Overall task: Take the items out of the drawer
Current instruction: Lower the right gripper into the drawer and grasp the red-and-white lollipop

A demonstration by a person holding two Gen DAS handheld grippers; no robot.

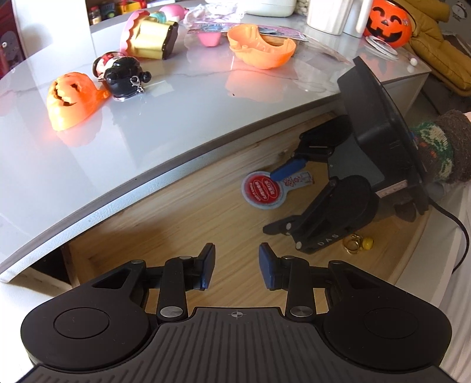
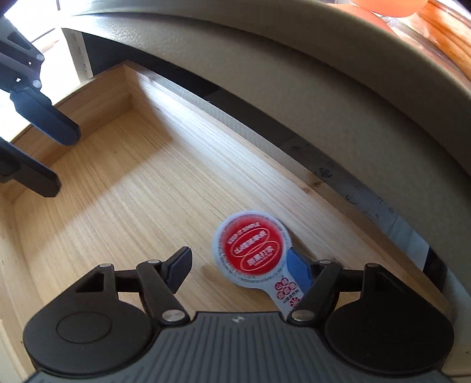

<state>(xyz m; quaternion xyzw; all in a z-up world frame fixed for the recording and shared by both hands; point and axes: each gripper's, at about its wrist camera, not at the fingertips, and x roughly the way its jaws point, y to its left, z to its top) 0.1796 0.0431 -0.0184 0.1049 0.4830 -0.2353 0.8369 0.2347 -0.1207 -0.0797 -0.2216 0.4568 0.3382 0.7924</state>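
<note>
The wooden drawer (image 1: 182, 224) stands pulled out below the grey tabletop (image 1: 123, 141). On its floor lies a round white packet with a red lid (image 1: 263, 191) and a printed tab. My right gripper (image 1: 281, 200) is down in the drawer, open, with the packet between its fingers. In the right wrist view the packet (image 2: 252, 250) rests against the blue pad of the right finger (image 2: 298, 269), while the left finger stands apart from it; the right gripper (image 2: 240, 265) is open. My left gripper (image 1: 236, 268) hovers open over the drawer's near left part, holding nothing. A small yellow ring trinket (image 1: 359, 243) lies beside the right gripper.
The tabletop carries an orange pumpkin half (image 1: 69, 100), a black toy (image 1: 123, 78), an orange shell (image 1: 260, 45), a pumpkin bucket (image 1: 387, 22) and other toys. A knitted sleeve (image 1: 441, 150) holds the right gripper. The drawer's left corner (image 2: 126, 97) shows bare wood, with the left gripper (image 2: 56, 159) above it.
</note>
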